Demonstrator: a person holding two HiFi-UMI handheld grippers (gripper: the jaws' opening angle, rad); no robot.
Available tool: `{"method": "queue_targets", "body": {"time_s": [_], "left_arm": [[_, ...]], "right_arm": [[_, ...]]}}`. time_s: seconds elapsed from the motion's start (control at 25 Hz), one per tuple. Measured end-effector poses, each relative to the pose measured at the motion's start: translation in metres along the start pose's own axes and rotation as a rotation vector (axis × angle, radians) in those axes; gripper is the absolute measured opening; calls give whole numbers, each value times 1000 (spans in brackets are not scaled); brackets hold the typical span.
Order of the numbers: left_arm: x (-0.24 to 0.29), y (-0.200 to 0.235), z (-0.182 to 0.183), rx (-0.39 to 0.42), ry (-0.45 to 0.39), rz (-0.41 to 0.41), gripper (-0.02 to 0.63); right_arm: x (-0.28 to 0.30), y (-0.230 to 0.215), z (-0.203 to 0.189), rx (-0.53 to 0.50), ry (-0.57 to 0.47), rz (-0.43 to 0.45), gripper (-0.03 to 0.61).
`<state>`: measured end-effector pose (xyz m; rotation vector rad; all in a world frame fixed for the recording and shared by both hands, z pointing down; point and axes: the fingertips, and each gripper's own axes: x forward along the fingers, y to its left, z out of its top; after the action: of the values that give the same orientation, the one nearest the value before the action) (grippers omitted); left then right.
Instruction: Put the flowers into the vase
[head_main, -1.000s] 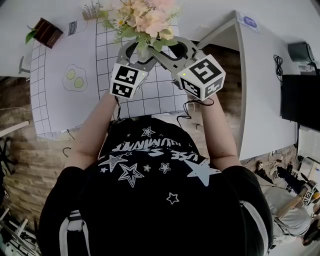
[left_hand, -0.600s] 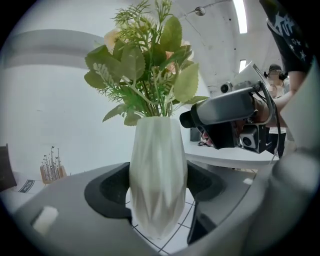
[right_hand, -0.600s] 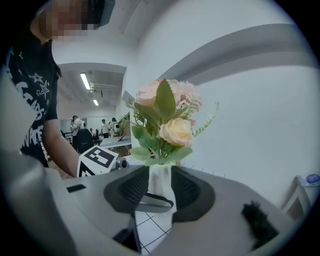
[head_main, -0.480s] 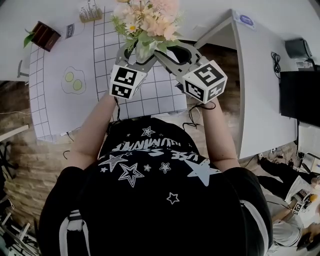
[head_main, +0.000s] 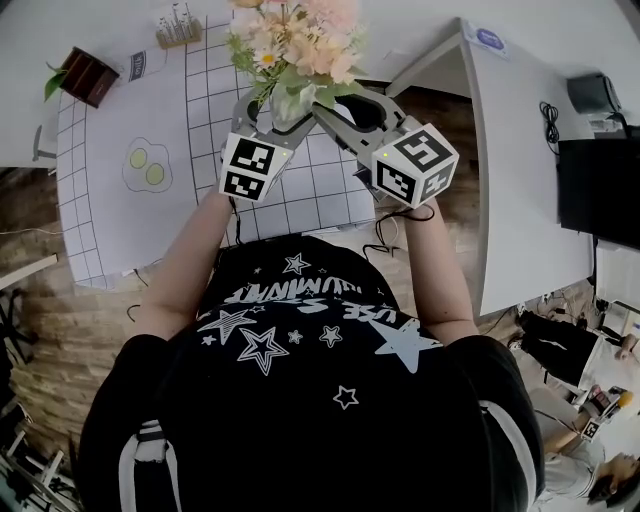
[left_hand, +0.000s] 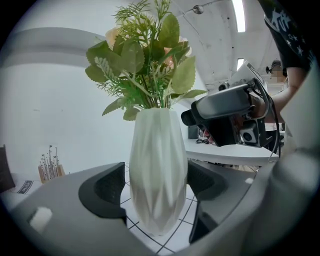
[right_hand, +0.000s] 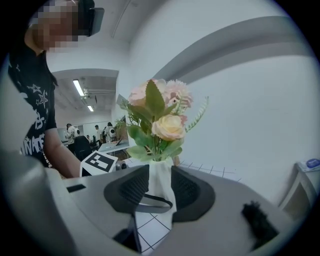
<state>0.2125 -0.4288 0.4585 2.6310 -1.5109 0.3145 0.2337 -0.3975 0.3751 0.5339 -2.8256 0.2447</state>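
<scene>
Left hand-held gripper (left_hand: 156, 186) just opened wider, white vase (left_hand: 158, 150) loose between; right hand-held gripper (right_hand: 160, 187) also apart. With flowers (head_main: 295, 45) it's top-heavy, probably slick: you'd grip the belly.

The setting reads as an open-plan office or lab: white desks (head_main: 520, 150) on a wood-plank floor (head_main: 50, 350), a dark monitor (head_main: 600, 190) at three o'clock in the head view, ceiling strip lights (right_hand: 79, 88), and people (right_hand: 107, 132) working in the background.
</scene>
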Motion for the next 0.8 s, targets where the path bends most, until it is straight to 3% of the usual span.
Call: {"method": "queue_targets", "body": {"time_s": [0.2,0.52,0.68,0.8], "left_arm": [[-4,2,-4,-30,-8,3,428],[-34,14,-9,-35,2,24,428],[-58,27,-17,-116,-12,65,425],[-81,33,-19,-93,-10,71,425]], "right_arm": [[0,-1,-7,29,12,-10,143],[-9,-2,-16,129,-14,-49,143],[-22,-1,-14,170,-64,-104,143],[-28,4,-16,197,-85,-154,143]]}}
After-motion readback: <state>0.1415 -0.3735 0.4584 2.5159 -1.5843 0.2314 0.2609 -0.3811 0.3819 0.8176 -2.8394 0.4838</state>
